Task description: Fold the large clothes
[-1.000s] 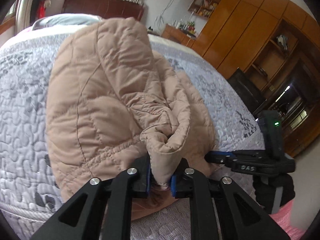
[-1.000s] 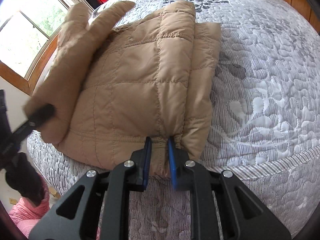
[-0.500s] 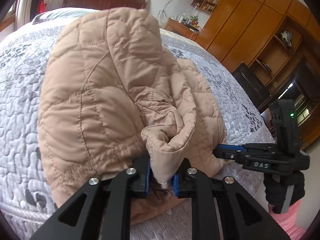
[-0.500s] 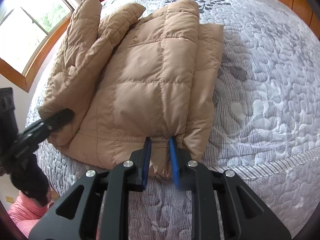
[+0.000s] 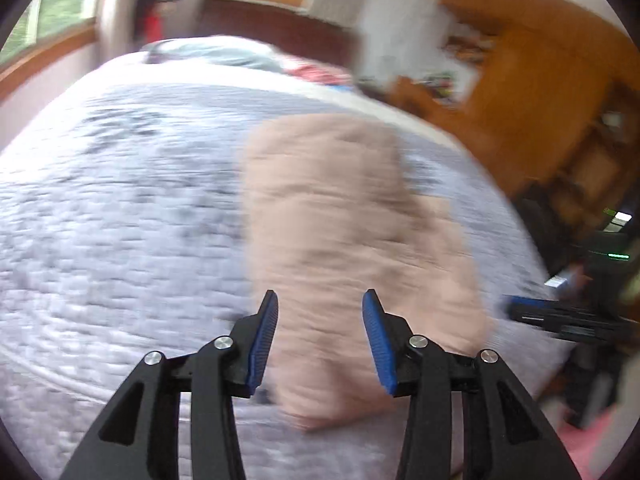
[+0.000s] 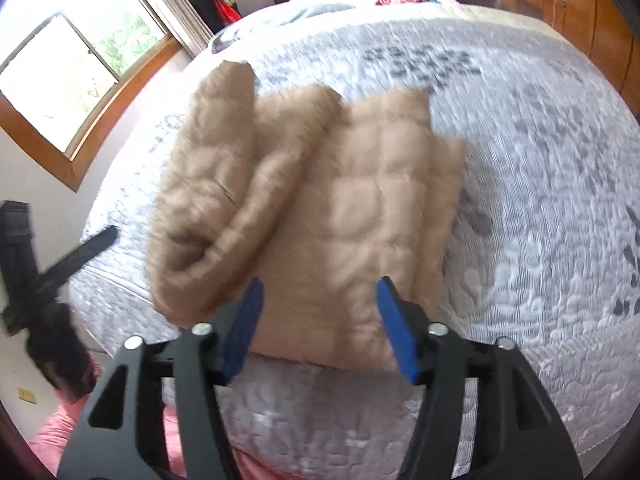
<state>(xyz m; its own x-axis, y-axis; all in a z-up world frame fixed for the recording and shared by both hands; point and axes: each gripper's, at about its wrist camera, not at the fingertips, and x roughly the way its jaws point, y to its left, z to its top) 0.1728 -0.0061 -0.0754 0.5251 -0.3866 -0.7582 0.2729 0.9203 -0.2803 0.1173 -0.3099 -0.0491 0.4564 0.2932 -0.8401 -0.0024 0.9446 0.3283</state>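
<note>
A tan quilted jacket (image 6: 340,216) lies folded in a bundle near the foot edge of the bed (image 6: 540,184), with a rolled sleeve on its left side. In the blurred left wrist view the same jacket (image 5: 352,248) lies on the bedspread. My left gripper (image 5: 320,340) hangs above the jacket's near end, jaws opening, blue pads apart and off the cloth. My right gripper (image 6: 320,324) is also lifted off the jacket's near hem, jaws opening wide with nothing pressed between them. Each gripper shows at the edge of the other's view: the right gripper (image 5: 568,320), the left gripper (image 6: 68,260).
The bed has a grey-white quilted spread (image 5: 120,220) and pillows at its head (image 5: 216,54). Wooden cabinets (image 5: 552,92) line the right wall and a window (image 6: 72,72) the left. A dark gloved hand (image 6: 56,356) and pink cloth (image 6: 60,432) sit by the bed's foot.
Both grippers have let go of the jacket, opened their jaws and pulled up and back. The raised sleeve fold has dropped onto the bundle.
</note>
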